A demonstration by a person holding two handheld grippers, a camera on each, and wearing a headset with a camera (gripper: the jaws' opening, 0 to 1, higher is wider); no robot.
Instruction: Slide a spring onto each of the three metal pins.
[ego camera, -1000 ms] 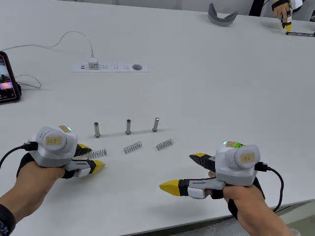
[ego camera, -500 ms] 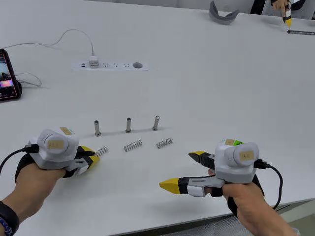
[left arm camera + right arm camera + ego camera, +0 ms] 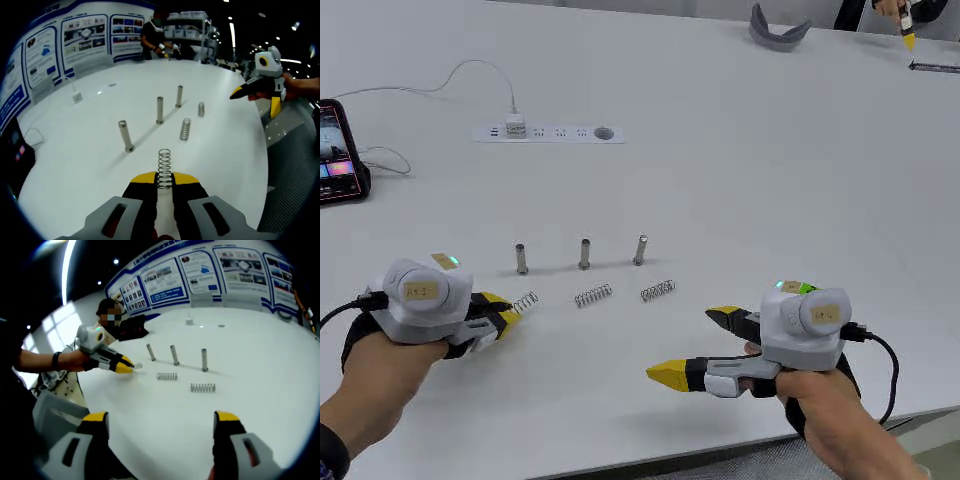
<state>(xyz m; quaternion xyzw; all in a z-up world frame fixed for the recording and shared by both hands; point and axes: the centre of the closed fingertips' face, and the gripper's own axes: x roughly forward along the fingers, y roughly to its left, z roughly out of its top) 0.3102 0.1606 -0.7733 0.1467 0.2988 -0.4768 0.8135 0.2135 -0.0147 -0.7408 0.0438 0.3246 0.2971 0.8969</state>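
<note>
right gripper (image 3: 692, 345): nearest, jaws wide apart over white table (image 3: 770, 190) | left gripper (image 3: 508, 316): jaws clamped on near end of leftmost spring (image 3: 526, 301) | middle spring (image 3: 592, 295), right spring (image 3: 657, 290): lying flat, just before row of three upright metal pins (image 3: 584, 253) | power strip (image 3: 548, 133): far back

Left gripper (image 3: 164, 177), yellow-tipped fingers (image 3: 144, 178) pinching a small coiled steel spring (image 3: 164, 164), three upright silver metal pins (image 3: 125, 135) (image 3: 159, 110) (image 3: 179, 96) beyond on white worktop (image 3: 95, 165), two more springs (image 3: 185, 128) (image 3: 201, 109) lying nearby
</note>
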